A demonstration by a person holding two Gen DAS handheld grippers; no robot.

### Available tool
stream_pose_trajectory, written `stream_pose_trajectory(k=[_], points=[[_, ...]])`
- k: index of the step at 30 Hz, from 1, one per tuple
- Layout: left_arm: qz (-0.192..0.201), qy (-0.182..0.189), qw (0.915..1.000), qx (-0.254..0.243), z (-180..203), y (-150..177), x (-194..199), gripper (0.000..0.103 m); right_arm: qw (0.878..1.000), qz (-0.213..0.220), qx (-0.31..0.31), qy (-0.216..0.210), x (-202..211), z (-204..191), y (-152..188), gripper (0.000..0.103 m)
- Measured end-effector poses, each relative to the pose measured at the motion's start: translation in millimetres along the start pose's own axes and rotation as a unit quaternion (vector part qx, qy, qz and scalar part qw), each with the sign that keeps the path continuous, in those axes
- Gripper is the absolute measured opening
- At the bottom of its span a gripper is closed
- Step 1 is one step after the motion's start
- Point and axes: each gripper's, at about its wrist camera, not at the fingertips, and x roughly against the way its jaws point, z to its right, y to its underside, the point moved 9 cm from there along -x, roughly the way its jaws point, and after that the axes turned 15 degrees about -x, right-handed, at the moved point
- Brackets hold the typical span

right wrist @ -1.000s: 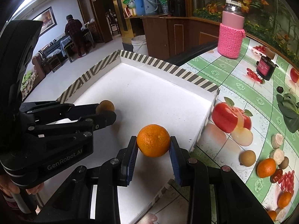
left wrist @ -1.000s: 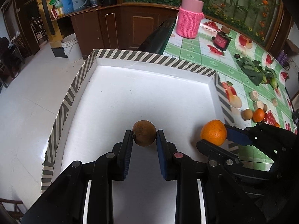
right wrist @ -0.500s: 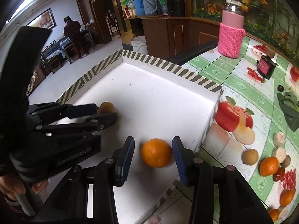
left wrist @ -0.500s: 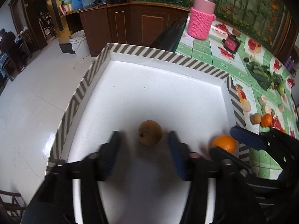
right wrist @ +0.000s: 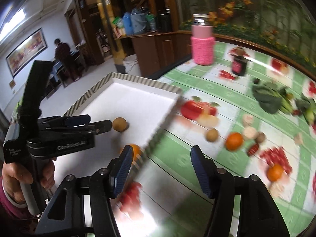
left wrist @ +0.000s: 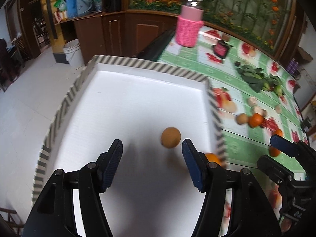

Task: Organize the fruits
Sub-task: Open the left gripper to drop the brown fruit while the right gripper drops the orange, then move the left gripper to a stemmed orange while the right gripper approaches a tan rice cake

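A white tray with a striped rim point(left wrist: 150, 64) point(right wrist: 142, 82) holds a brown round fruit point(left wrist: 170, 137) point(right wrist: 119, 124) and an orange point(left wrist: 212, 157) point(right wrist: 135, 150) near its right wall. My left gripper point(left wrist: 151, 156) point(right wrist: 98, 122) is open and empty, just behind the brown fruit. My right gripper point(right wrist: 161, 167) is open and empty above the tablecloth, right of the tray; it also shows in the left wrist view point(left wrist: 276, 150). More fruit lies on the cloth: a brown one point(right wrist: 212, 135), two oranges point(right wrist: 234, 141) point(right wrist: 275, 171).
A pink-sleeved jar point(right wrist: 202, 43) and a small dark jar point(right wrist: 239, 64) stand at the back of the table. Green leafy vegetables point(right wrist: 270, 96) lie at the right. Pale round pieces point(right wrist: 249, 132) lie by the oranges. The floor drops off left of the tray.
Both grippers opened and let go: the brown fruit and the orange now lie in the tray. Both grippers pulled back, and the right one swung right over the tablecloth.
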Motion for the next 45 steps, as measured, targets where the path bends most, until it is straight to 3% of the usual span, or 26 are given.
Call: stream_pose_trajectory(k=[14, 26, 36, 37, 40, 45], points=[[0.012, 0.062, 0.9954, -0.071, 105.8, -4.4, 14.3, 0.062, 0.994, 0.009, -0.073, 0.075, 57.0, 113.9, 41.5, 0.063], [-0.005, 0.11, 0.9826, -0.15, 197.8, -5.4, -1.8, 0.061, 0.986, 0.016, -0.129, 0.102, 65.9, 182.9, 44.4, 0.063], [-0.021, 0.111, 0.9776, -0.178, 225.1, -8.2, -18.0, 0.061, 0.992, -0.017, -0.068, 0.104, 30.8, 183.5, 27.4, 0.061], [-0.023, 0.11, 0.9777, -0.177, 225.6, -8.8, -20.0, 0.061, 0.992, -0.019, -0.063, 0.105, 27.6, 183.0, 26.4, 0.057], [-0.027, 0.11, 0.9775, -0.178, 227.9, -9.5, -23.4, 0.061, 0.992, -0.035, -0.055, 0.107, 16.2, 185.8, 26.8, 0.03], [-0.028, 0.114, 0.9765, -0.181, 237.1, -13.0, -27.4, 0.061, 0.991, -0.026, -0.064, 0.112, 22.7, 194.4, 27.7, 0.03]])
